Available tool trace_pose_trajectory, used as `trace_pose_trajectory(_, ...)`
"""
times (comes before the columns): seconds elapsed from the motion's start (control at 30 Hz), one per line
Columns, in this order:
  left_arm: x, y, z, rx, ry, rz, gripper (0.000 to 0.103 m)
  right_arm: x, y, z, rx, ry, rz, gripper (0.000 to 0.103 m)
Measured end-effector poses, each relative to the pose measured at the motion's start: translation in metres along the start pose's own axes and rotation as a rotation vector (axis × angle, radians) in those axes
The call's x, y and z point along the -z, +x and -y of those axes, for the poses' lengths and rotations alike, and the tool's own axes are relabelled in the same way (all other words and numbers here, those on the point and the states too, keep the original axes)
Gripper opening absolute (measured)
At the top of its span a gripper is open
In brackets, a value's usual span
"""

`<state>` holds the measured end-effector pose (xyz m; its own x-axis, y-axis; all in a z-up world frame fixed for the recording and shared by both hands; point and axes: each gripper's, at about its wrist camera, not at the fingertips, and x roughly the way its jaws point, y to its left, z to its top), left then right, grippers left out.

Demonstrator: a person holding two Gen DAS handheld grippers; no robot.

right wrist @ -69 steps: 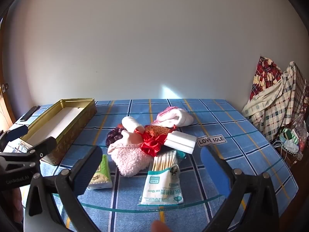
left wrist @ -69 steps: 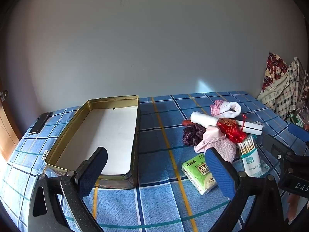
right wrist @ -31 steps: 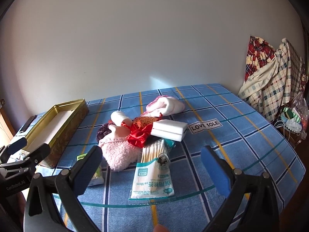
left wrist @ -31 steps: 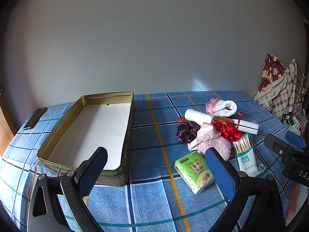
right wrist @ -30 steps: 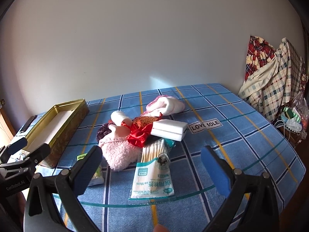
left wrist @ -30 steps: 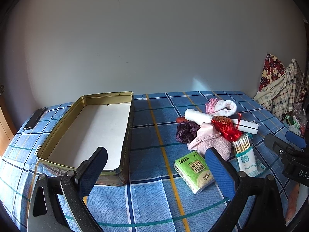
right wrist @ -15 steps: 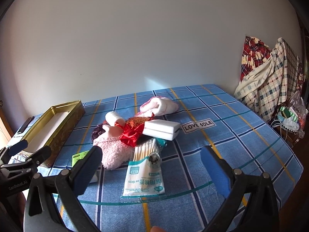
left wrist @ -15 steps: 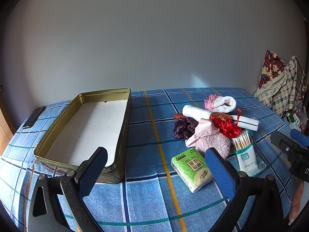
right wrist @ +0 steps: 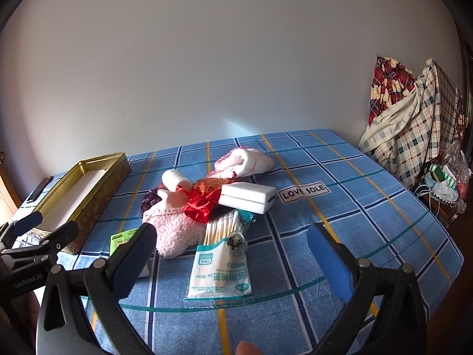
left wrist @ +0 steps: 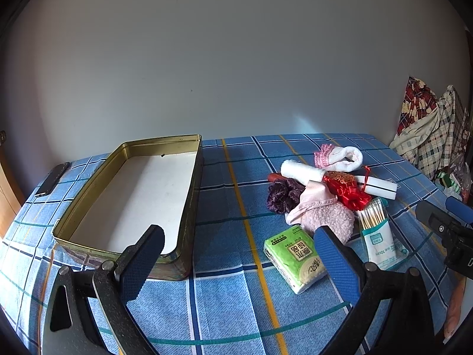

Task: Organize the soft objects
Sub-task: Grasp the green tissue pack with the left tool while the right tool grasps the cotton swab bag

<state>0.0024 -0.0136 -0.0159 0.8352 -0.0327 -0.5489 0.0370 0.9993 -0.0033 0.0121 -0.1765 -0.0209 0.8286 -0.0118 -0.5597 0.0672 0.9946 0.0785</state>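
An open gold tin (left wrist: 189, 195) with a white floor stands at the left of the blue plaid table; it also shows in the right wrist view (right wrist: 88, 189). A pile of soft things lies to its right: pink fluffy sock (left wrist: 328, 219) (right wrist: 174, 230), red pouch (left wrist: 347, 190) (right wrist: 204, 201), purple scrunchie (left wrist: 280, 195), rolled white cloth (left wrist: 301, 171), white-pink sock (left wrist: 340, 155) (right wrist: 245, 161). My left gripper (left wrist: 239, 251) is open and empty above the table's front. My right gripper (right wrist: 233, 254) is open and empty above the cotton swab pack (right wrist: 220, 263).
A green tissue pack (left wrist: 295, 256), the swab pack (left wrist: 377, 233) and a white box (right wrist: 246, 196) lie by the pile. A phone (left wrist: 51, 179) lies far left. Plaid cloths (right wrist: 414, 118) hang at the right. The wall runs behind the table.
Both grippers have drawn back and risen slightly, so the table and pile sit a little lower and farther. Nothing on the table has moved. Both stay open.
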Motion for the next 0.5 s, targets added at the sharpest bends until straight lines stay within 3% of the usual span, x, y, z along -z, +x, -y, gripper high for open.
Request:
trace_pose_trajectory(0.27,0.006,0.009,0.003,0.003,0.011,-0.037,0.102,0.003,0.006,0.003,0.009,-0.017,-0.014,0.103)
trace_pose_trajectory(0.5,0.006,0.022,0.029,0.028,0.043,-0.079,0.102,0.011,0.017,0.014,0.026,-0.006,-0.048,0.103)
